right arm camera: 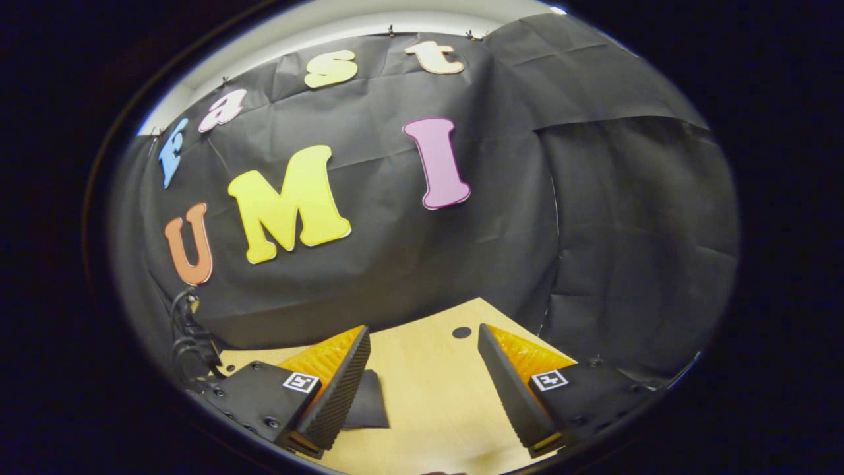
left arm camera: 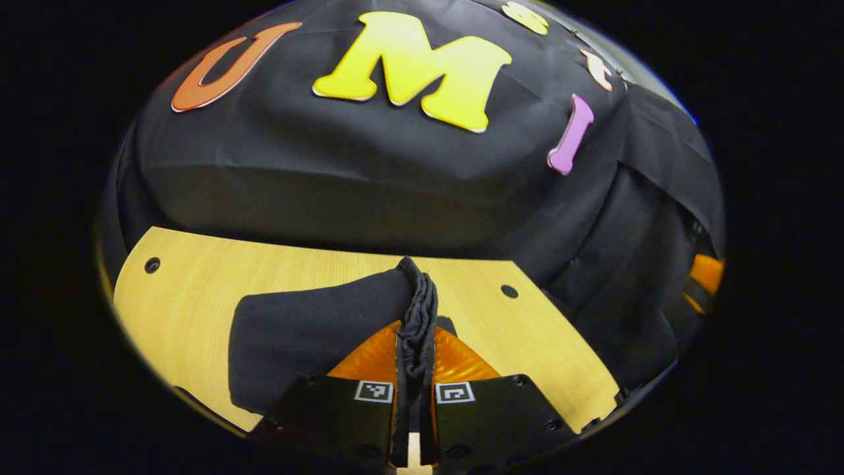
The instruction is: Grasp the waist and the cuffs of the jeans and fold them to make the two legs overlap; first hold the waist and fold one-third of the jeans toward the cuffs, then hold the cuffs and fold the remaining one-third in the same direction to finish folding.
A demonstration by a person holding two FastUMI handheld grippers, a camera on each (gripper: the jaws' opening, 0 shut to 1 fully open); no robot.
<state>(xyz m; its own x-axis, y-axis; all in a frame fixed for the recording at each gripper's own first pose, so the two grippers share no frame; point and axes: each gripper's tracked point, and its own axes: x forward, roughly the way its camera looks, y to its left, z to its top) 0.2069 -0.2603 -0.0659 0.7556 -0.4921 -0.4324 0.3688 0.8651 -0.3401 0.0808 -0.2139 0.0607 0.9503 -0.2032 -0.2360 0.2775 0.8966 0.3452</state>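
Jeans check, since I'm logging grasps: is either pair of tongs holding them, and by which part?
The left tongs pinch a bunched edge of the jeans; which part cannot be told. The right tongs are open, holding nothing.

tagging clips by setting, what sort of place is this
Probably a staged recording booth, not a home: a black cloth backdrop hangs behind a light wooden table with drilled holes, and the left tool grips dark jeans over it.

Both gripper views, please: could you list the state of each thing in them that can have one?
left gripper: shut on a bunched edge of the jeans.
right gripper: open, holding nothing, over the table.
jeans: dark fabric, partly lying on the table, one edge gathered and pinched.
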